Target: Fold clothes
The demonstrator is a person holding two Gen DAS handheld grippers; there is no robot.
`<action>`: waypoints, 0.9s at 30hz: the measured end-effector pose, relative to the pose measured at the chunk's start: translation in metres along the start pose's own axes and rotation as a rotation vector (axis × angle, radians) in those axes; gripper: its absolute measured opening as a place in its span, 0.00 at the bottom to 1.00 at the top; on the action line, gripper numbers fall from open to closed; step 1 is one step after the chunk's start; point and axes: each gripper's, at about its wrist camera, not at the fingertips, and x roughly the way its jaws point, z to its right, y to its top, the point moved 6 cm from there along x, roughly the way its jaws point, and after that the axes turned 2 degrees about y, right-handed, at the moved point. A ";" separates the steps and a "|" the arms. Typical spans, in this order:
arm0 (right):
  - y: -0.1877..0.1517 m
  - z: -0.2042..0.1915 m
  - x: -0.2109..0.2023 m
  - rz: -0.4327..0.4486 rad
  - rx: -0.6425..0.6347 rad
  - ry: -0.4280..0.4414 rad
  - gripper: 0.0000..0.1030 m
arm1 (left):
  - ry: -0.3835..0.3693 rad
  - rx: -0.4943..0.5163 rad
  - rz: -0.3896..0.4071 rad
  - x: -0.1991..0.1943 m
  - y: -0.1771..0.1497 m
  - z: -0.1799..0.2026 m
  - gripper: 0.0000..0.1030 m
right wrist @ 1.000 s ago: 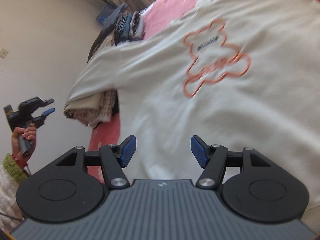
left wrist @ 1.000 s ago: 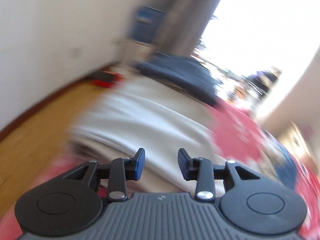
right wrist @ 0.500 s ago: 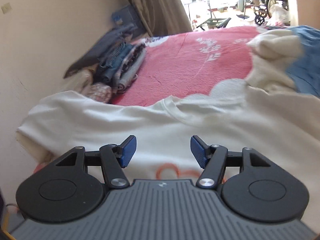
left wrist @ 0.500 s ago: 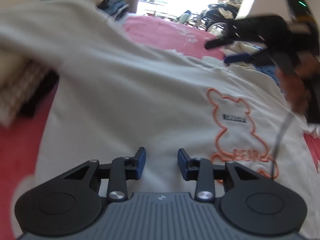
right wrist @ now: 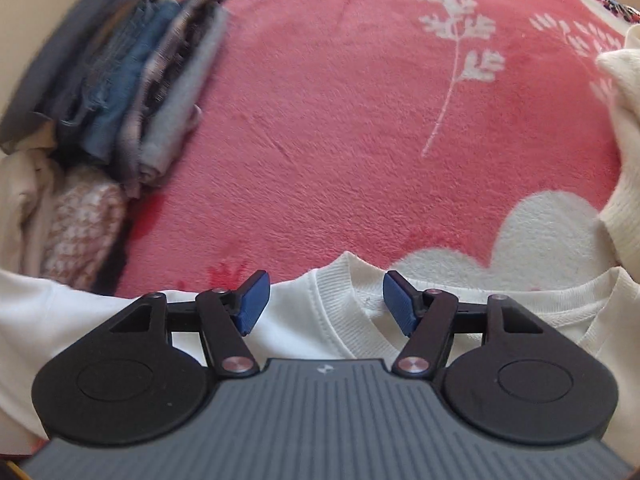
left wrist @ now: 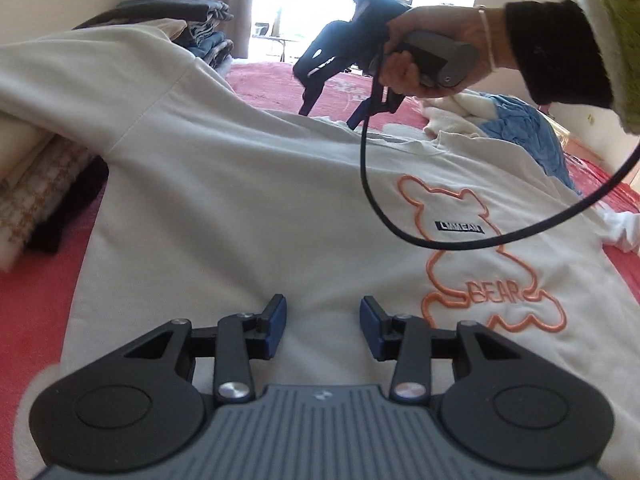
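While the white sweatshirt [left wrist: 248, 200] lies face up and spread flat on the bed [right wrist: 360, 120], nothing of this garment looks folded yet.

Sweatshirt: front up, its orange bear print [left wrist: 492, 264] showing; one sleeve [left wrist: 80, 76] reaches out over the clothes at the wall side.

Left gripper [left wrist: 323, 328]: hangs just above the lower body of the sweatshirt; its jaws have just been opening a little and stand partly apart, with cloth below them but nothing pinched.

Right gripper [right wrist: 324, 300]: held in the person's hand [left wrist: 424, 60] over the neck end, pointing down at the ribbed collar [right wrist: 348, 312]; jaws well apart, gripping nothing, its cable [left wrist: 400, 224] looping across the print.

Done so far: a stack of folded clothes [right wrist: 132, 92] stands by the wall, so some pieces seem finished.

Left to do: both sleeves and the body of this sweatshirt, by my reckoning, then the loose heap of cream and blue clothes [left wrist: 508, 120] at the far right of the bed.

Stage: I judge it as the very start of this piece, grippers taking position before the first grasp.
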 end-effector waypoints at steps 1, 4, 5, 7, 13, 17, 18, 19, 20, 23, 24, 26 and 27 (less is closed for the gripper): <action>-0.001 -0.001 0.005 -0.019 -0.005 -0.018 0.56 | -0.002 -0.006 0.000 -0.001 0.000 -0.001 0.41; -0.005 -0.006 0.007 -0.006 -0.070 -0.075 0.19 | -0.007 -0.024 -0.001 -0.001 0.001 -0.003 0.41; -0.005 -0.007 0.004 0.011 -0.077 -0.077 0.08 | -0.008 -0.033 -0.002 0.001 0.002 -0.003 0.41; -0.004 -0.011 0.000 0.063 -0.097 -0.083 0.05 | -0.015 -0.046 -0.002 0.003 0.001 -0.004 0.41; 0.001 -0.008 0.015 0.158 -0.134 -0.090 0.04 | 0.005 0.002 0.017 0.003 -0.002 0.003 0.41; 0.004 0.003 0.008 0.189 -0.101 -0.010 0.10 | 0.013 0.014 0.021 0.002 -0.002 0.006 0.42; 0.007 0.011 0.001 0.183 -0.056 0.035 0.13 | 0.014 0.013 0.021 0.002 -0.002 0.007 0.42; 0.011 0.019 -0.007 0.179 -0.007 0.082 0.21 | 0.016 0.015 0.022 0.002 -0.002 0.007 0.42; 0.014 0.029 -0.019 0.206 0.032 0.108 0.25 | 0.019 0.018 0.023 0.002 -0.002 0.008 0.42; 0.020 0.068 -0.076 0.346 0.112 0.167 0.32 | 0.029 0.026 0.025 0.002 -0.002 0.010 0.42; 0.019 0.083 -0.097 0.381 0.130 0.174 0.32 | 0.032 0.027 0.024 0.003 -0.002 0.011 0.42; 0.007 0.111 -0.134 0.428 0.116 0.116 0.32 | 0.035 0.022 0.023 0.001 -0.002 0.011 0.42; -0.003 0.122 -0.148 0.426 0.092 0.074 0.32 | 0.037 0.018 0.022 0.001 -0.002 0.011 0.42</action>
